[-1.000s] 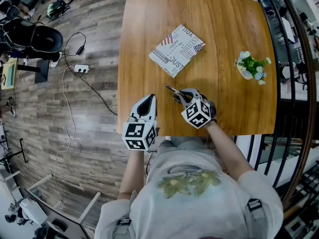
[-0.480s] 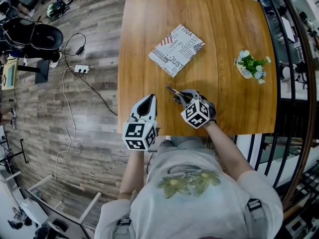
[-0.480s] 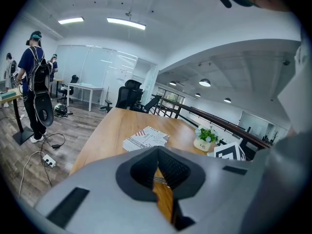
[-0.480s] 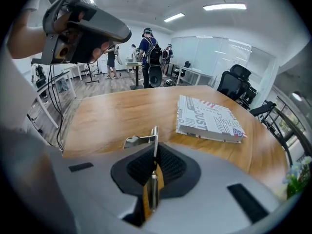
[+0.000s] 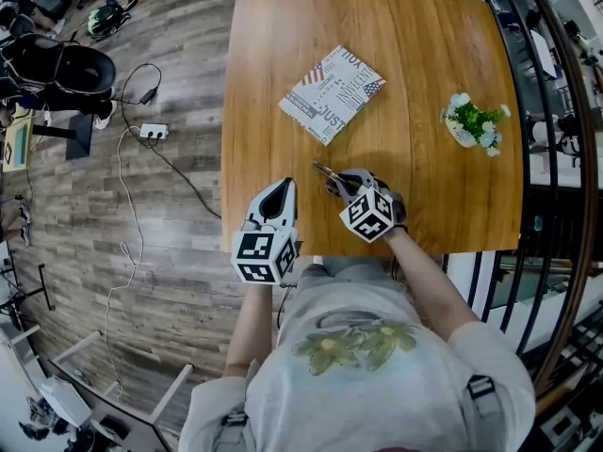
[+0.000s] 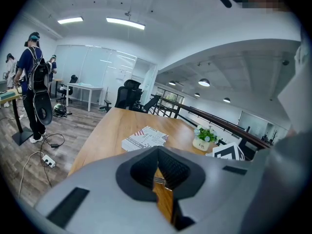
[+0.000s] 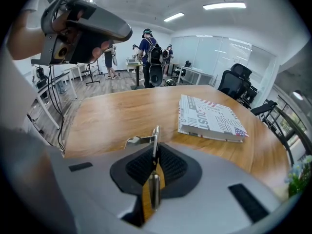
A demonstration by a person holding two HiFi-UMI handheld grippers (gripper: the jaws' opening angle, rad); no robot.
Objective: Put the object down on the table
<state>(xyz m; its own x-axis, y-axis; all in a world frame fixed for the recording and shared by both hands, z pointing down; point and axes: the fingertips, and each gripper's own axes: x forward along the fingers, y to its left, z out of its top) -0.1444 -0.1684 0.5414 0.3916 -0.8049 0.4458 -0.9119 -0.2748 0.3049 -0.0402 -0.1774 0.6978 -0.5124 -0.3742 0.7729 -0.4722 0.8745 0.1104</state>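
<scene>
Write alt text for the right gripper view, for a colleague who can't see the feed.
A thin metal tool stands upright between the fingers of the right gripper, which are just opening, with a wooden table beyond. A printed booklet lies flat on the table ahead to the right. People stand in an office behind it.

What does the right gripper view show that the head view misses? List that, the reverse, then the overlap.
Only the right gripper view: ceiling light strips, standing people with backpacks, and a close look at the right tool's jaws, opening, with the thin silver metal object between them.
Only the head view: the white power strip on the grey plank floor and the person's flower-print shirt.
Both: the brown wooden table and the newsprint-patterned book.
</scene>
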